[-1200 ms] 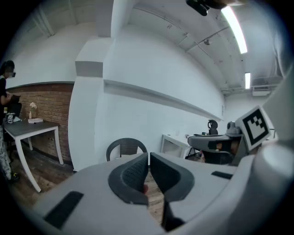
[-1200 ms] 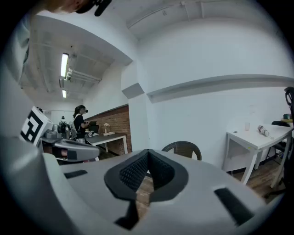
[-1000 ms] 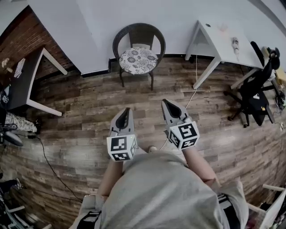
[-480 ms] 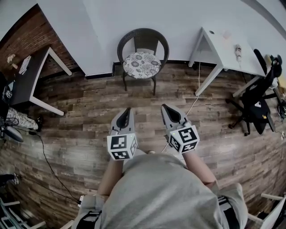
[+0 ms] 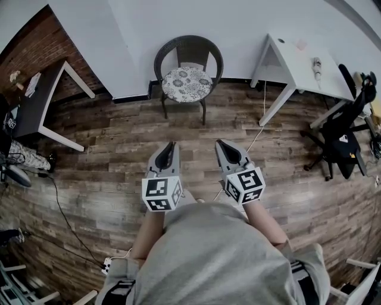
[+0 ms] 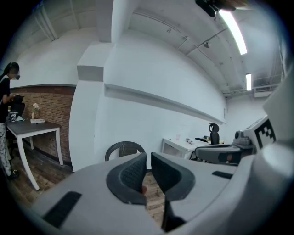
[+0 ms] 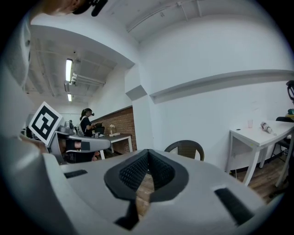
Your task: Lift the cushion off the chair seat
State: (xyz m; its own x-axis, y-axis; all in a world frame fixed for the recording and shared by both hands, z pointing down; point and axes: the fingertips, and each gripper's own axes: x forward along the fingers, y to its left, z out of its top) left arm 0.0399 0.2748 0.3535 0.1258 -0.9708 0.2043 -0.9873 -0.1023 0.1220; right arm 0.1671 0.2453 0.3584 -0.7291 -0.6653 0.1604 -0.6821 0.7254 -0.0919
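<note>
Plank floor [image 5: 119, 137], cushion [image 5: 187, 84] on chair [image 5: 189, 41] nr wall [image 5: 178, 18].

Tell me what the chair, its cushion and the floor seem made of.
Chair: dark woven wicker or rattan, matte; the weave shows. Cushion: soft fabric, pale with a floral print. Floor: brown planks with grain, wood or laminate; cannot tell which.

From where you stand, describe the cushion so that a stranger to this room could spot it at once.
Find the white wall beyond the wood floor; a dark wicker chair stands alone against it. The round cushion lies on its seat, pale with a flowery pattern against the dark weave.
</note>
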